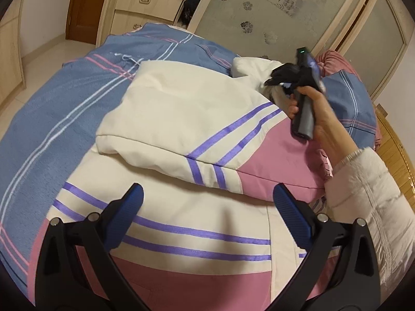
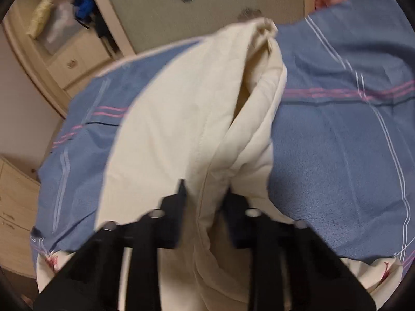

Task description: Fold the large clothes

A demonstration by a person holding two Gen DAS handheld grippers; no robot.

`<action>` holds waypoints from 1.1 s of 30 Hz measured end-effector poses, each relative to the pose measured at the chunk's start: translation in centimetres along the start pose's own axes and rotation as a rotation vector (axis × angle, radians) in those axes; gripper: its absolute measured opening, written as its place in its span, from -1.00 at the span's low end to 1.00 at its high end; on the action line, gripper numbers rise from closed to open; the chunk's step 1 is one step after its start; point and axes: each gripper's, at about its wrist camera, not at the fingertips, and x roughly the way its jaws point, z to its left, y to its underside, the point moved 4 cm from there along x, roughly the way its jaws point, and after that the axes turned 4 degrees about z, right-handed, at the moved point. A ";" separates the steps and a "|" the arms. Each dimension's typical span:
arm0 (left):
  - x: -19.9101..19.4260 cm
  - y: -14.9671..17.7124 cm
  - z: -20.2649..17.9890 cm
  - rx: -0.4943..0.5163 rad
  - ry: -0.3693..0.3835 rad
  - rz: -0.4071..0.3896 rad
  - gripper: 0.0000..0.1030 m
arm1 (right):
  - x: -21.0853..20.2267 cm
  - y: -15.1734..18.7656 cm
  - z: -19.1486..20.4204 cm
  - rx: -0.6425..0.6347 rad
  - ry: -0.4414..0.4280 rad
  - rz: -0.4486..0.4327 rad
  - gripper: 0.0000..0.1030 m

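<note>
A padded cream and pink jacket (image 1: 181,108) with purple stripes lies folded over on the bed. My left gripper (image 1: 207,194) hovers open over its near part, with nothing between the blue pads (image 1: 124,217). At the far right a hand holds my right gripper (image 1: 278,77), whose jaws bite the jacket's cream sleeve (image 1: 249,64). In the right wrist view the right gripper (image 2: 205,191) is shut on a bunched fold of that cream sleeve (image 2: 194,103), which stretches away from the fingers over the sheet. This view is blurred.
A blue checked sheet (image 1: 64,98) covers the bed. Behind it stand a frosted flower-patterned wardrobe door (image 1: 259,13) and light wooden drawers (image 1: 145,0). A pink cloth (image 1: 334,59) lies at the far right, and a wooden bed end (image 1: 396,150) is beside the person's white sleeve (image 1: 368,194).
</note>
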 end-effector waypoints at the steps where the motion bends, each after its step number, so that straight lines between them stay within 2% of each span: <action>1: 0.2 0.2 -0.1 0.001 0.000 0.006 0.96 | -1.9 0.2 0.2 -0.024 -0.017 -0.048 -0.77; 3: 0.5 0.3 -0.2 0.017 -0.010 0.016 0.96 | -7.1 1.7 0.7 -0.098 -0.095 -0.173 -0.78; 4: 0.5 0.3 -0.2 0.025 -0.021 0.016 0.96 | -10.4 3.6 1.1 -0.156 -0.160 -0.236 -0.78; 7: 0.2 0.2 -0.1 0.022 -0.043 0.006 0.96 | -17.3 9.7 2.0 -0.319 -0.260 -0.308 -0.79; 9: 0.0 0.4 -0.2 0.018 -0.037 0.007 0.96 | -20.7 15.7 2.2 -0.457 -0.277 -0.297 -0.80; 10: -0.2 0.5 -0.2 0.020 -0.042 0.007 0.96 | -21.2 18.2 1.9 -0.500 -0.269 -0.261 -0.80; 12: -0.9 0.6 -0.2 0.025 -0.082 0.005 0.96 | -21.1 22.3 0.6 -0.544 -0.209 -0.179 -0.64; 13: -1.5 0.7 0.0 0.027 -0.119 0.001 0.96 | -20.8 24.5 -0.5 -0.569 -0.150 -0.137 -0.43; 14: -1.9 0.9 0.3 0.044 -0.186 0.015 0.96 | -20.8 26.4 -1.8 -0.579 -0.100 -0.103 0.02; 15: -2.4 1.0 0.7 0.054 -0.240 0.013 0.96 | -21.1 27.7 -2.9 -0.567 -0.078 -0.099 0.27; 16: -3.2 1.1 1.1 0.055 -0.291 0.002 0.96 | -21.9 29.0 -4.2 -0.537 -0.078 -0.112 0.49; 17: -3.9 1.2 1.6 0.053 -0.324 -0.003 0.96 | -22.6 29.9 -5.4 -0.501 -0.096 -0.108 0.50; 19: -5.7 1.3 3.0 0.026 -0.382 -0.014 0.96 | -23.9 30.5 -7.1 -0.423 -0.122 -0.098 0.50; 21: -7.7 1.3 4.3 -0.025 -0.397 -0.056 0.96 | -25.5 29.8 -7.6 -0.358 -0.162 -0.145 0.50; 24: -9.4 1.3 5.6 -0.102 -0.338 -0.109 0.96 | -26.8 27.5 -6.2 -0.297 -0.173 -0.217 0.50; 27: -9.4 1.8 4.8 -0.102 -0.256 -0.100 0.96 | -27.8 23.8 -3.2 -0.306 -0.233 -0.295 0.49; 29: -9.1 1.8 3.9 -0.085 -0.229 -0.098 0.96 | -27.4 20.7 -0.5 -0.292 -0.258 -0.321 0.35; 32: -8.5 1.8 2.6 -0.057 -0.182 -0.098 0.96 | -24.3 17.1 2.1 -0.247 -0.309 -0.273 0.31; 33: -8.4 1.8 2.3 -0.050 -0.164 -0.099 0.96 | -21.8 16.7 3.3 -0.243 -0.339 -0.183 0.29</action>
